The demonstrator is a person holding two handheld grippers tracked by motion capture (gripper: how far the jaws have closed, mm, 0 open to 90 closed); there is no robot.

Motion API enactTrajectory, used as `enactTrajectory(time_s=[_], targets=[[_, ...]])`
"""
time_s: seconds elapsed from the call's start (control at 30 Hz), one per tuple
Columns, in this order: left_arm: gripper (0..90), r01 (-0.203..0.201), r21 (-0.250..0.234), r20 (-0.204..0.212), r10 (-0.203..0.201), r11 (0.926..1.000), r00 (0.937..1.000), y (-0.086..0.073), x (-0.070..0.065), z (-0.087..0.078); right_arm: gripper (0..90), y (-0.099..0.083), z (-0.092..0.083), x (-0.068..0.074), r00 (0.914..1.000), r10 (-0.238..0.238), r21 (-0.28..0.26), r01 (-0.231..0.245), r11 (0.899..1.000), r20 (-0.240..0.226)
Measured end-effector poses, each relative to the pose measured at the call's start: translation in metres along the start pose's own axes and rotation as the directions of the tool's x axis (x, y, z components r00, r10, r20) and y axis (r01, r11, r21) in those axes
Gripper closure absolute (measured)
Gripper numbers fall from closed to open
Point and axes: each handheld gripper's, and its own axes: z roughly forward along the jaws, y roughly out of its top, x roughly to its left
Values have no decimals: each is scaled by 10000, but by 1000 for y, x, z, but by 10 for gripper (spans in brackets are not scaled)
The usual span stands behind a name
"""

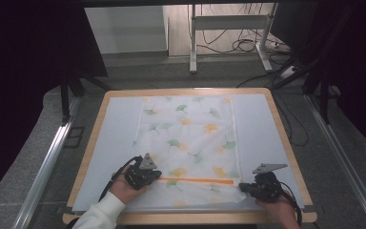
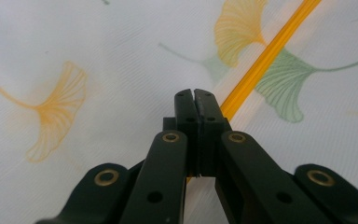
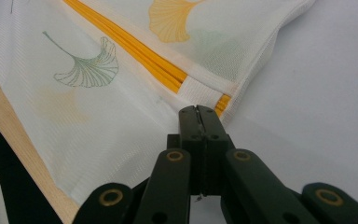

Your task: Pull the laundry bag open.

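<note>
At the near edge of the table (image 1: pixel 286 143), the left tongs (image 1: pixel 153 175) and the right tongs (image 1: pixel 243 187) each sat in a hand, both pairs pressed fully together. The left tongs rested on the near left part of a white cloth (image 1: pixel 190 138) printed with yellow and green leaves, right at the end of its orange stripe (image 1: pixel 200 180); whether they pinched the fabric could not be told. The right tongs met the cloth's near right corner, beside the stripe's other end. The cloth lay flat on a pale sheet (image 1: pixel 257 124) and reached toward the far edge of the table.
</note>
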Motion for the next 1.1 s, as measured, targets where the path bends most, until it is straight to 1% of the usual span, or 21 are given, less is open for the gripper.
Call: enactTrajectory(time_s=[0.37,0.43,0.57,0.7,0.77,0.87,1.0,1.1], targets=[[900,317,16,-112,-317,9995,9994,-10,8,-8,899,0,0,0,10000,-17,6,17,10000,-12],[900,260,32,-179,-259,9997,9995,-11,9,-9,899,0,0,0,10000,-26,7,26,10000,-8],[900,359,13,-205,-359,9994,9991,-14,10,-10,899,0,0,0,10000,-28,-1,28,10000,-11],[900,255,119,-495,-249,9996,9985,-16,11,-12,899,0,0,0,10000,17,-33,-17,10000,-28],[900,301,82,-499,-296,9995,9983,-18,11,-14,899,0,0,0,10000,11,-32,-11,10000,-27],[900,257,152,-651,-247,9996,9976,-20,13,-16,899,0,0,0,10000,-2,-10,2,10000,-24],[900,304,166,-730,-291,9994,9969,-22,14,-18,899,0,0,0,10000,3,-22,-3,10000,-21],[900,435,178,-736,-421,9989,9964,-24,16,-20,899,0,0,0,10000,-1,-22,1,10000,-19]])
